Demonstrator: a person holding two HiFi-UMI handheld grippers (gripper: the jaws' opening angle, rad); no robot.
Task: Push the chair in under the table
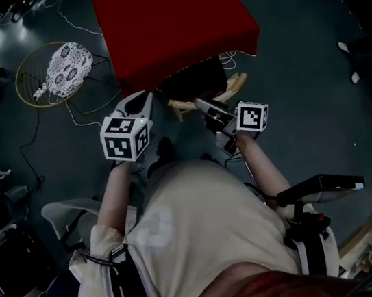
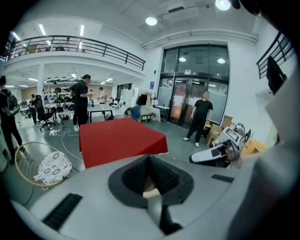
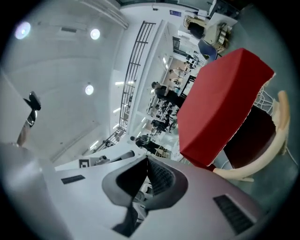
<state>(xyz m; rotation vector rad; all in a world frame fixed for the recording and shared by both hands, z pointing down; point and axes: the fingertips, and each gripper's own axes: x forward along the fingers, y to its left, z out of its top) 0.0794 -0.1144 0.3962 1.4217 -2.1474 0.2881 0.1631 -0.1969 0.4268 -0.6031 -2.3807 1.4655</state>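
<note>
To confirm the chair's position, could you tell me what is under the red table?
The chair has its dark seat partly under the table; its pale backrest is outside. The table hides the rest.

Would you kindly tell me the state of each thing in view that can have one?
table: draped in red.
chair: seat partly under the table, backrest outside its edge.
left tongs: shut.
right tongs: shut.
hoop: lying flat, patterned cloth across it.
</note>
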